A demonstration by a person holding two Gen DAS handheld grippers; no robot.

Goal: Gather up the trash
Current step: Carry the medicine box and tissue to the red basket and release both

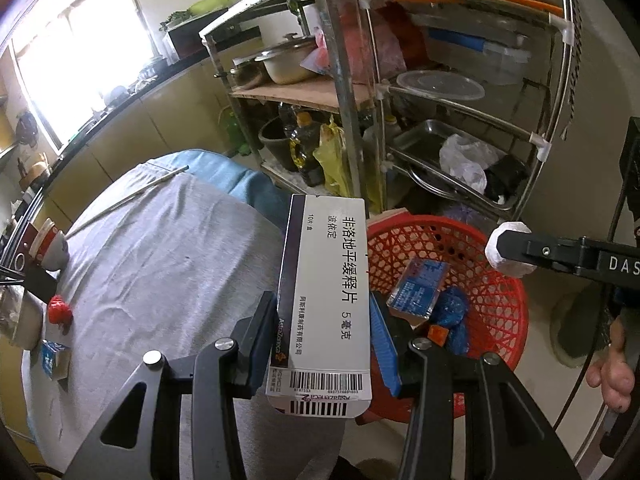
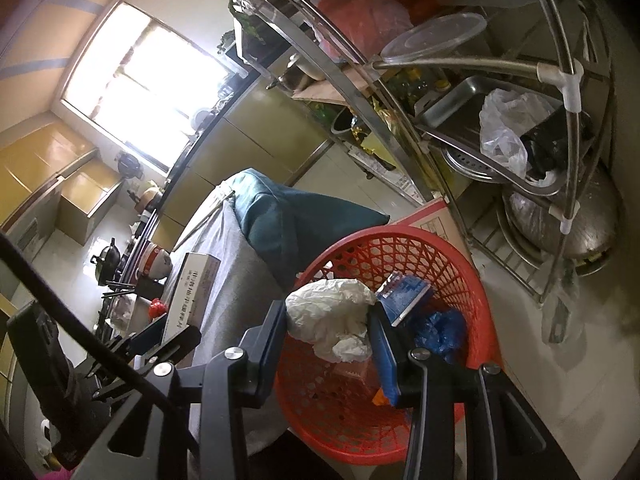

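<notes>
My left gripper is shut on a white medicine box with black print and holds it over the table edge, next to the red mesh basket. My right gripper is shut on a crumpled white paper wad and holds it above the red mesh basket; the wad also shows in the left wrist view. In the basket lie a blue carton and a blue crumpled wrapper. The medicine box shows at left in the right wrist view.
On the grey-clothed table lie a red scrap, a small blue-and-white carton, a paper cup and a thin stick. A metal rack with pots and trays stands behind the basket.
</notes>
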